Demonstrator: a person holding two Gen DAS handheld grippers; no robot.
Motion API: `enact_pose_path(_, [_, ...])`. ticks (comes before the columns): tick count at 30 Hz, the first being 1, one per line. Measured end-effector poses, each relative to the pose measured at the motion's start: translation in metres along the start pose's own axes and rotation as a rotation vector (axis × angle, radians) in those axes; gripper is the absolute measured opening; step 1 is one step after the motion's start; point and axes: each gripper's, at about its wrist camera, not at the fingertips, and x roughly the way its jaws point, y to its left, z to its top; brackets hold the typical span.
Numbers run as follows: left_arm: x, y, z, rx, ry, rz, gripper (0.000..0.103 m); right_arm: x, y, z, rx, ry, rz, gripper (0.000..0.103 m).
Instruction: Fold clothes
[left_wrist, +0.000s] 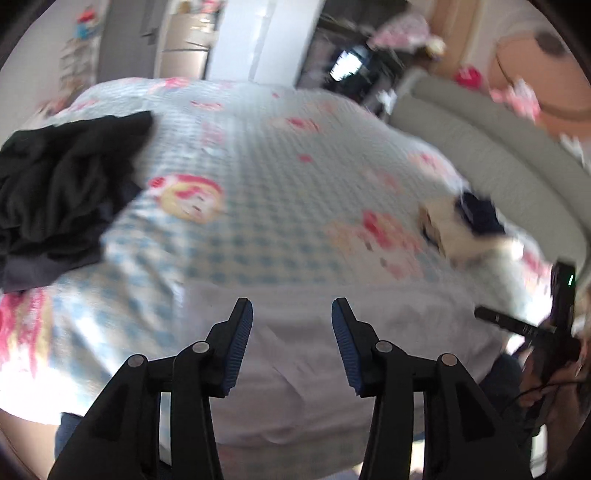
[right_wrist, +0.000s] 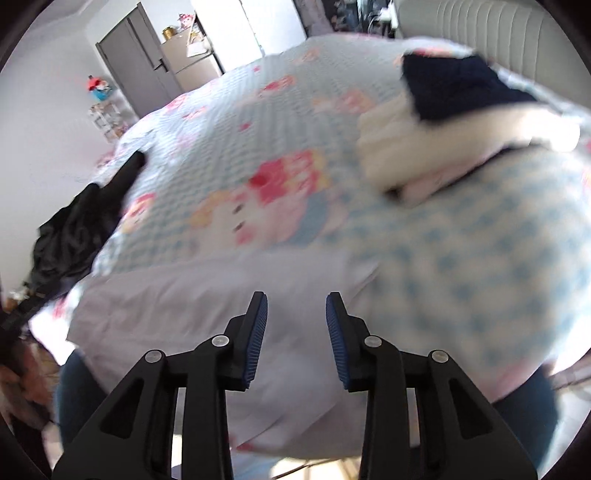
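A pale lilac garment lies spread flat at the near edge of the bed, and the same garment shows in the right wrist view. My left gripper hovers above it, open, with nothing between its blue pads. Over the garment's right part my right gripper is open too, and holds nothing. A crumpled black garment lies on the left side of the bed. A folded stack of white and navy clothes rests at the right.
The bed wears a blue-checked sheet with pink cartoon prints. A padded grey headboard runs along the right. A grey door and a shelf with toys stand beyond the bed. The other gripper's black body shows at the right edge.
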Motion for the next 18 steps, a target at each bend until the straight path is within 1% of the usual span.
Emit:
enact_pose_path(1, [0.013, -0.009, -0.006, 0.029, 0.043, 0.015, 0.047, 0.007, 0.003, -0.009, -0.003, 0.030, -0.004, 0.034])
enact_pose_path(3, [0.033, -0.013, -0.017, 0.041, 0.129, 0.054, 0.047, 0.017, 0.009, -0.024, -0.039, 0.079, -0.034, 0.034])
enact_pose_path(6, [0.032, -0.015, -0.020, 0.065, 0.146, 0.179, 0.049, 0.005, 0.008, -0.035, -0.089, 0.056, -0.087, 0.034])
enact_pose_path(8, [0.030, -0.016, -0.021, 0.081, 0.155, 0.265, 0.052, -0.010, -0.004, -0.037, -0.025, 0.042, -0.055, 0.034])
enact_pose_path(9, [0.024, -0.020, -0.019, 0.087, 0.129, 0.290, 0.052, -0.015, -0.012, -0.038, 0.033, 0.040, -0.010, 0.035])
enact_pose_path(10, [0.018, -0.024, -0.015, 0.087, 0.091, 0.267, 0.052, -0.019, -0.018, -0.039, 0.072, 0.036, 0.020, 0.035])
enact_pose_path(11, [0.013, -0.028, -0.014, 0.081, 0.069, 0.206, 0.052, -0.023, -0.021, -0.043, 0.094, 0.033, 0.031, 0.036])
enact_pose_path(12, [0.009, -0.032, -0.014, 0.073, 0.049, 0.140, 0.052, -0.026, -0.023, -0.046, 0.104, 0.031, 0.035, 0.040])
enact_pose_path(13, [0.008, -0.037, -0.015, 0.069, 0.041, 0.078, 0.052, -0.027, -0.019, -0.049, 0.079, 0.035, 0.019, 0.042])
enact_pose_path(14, [0.008, -0.043, -0.015, 0.066, 0.033, 0.015, 0.052, -0.025, -0.014, -0.051, 0.055, 0.043, 0.009, 0.042])
enact_pose_path(16, [0.013, -0.054, -0.022, 0.087, 0.041, -0.040, 0.052, -0.019, -0.008, -0.055, 0.031, 0.067, 0.004, 0.042])
enact_pose_path(17, [0.016, -0.060, -0.026, 0.093, 0.050, -0.056, 0.052, -0.015, -0.007, -0.057, 0.027, 0.079, -0.003, 0.042])
enact_pose_path(18, [0.020, -0.065, -0.031, 0.094, 0.060, -0.090, 0.052, -0.013, -0.006, -0.059, 0.032, 0.092, -0.024, 0.042])
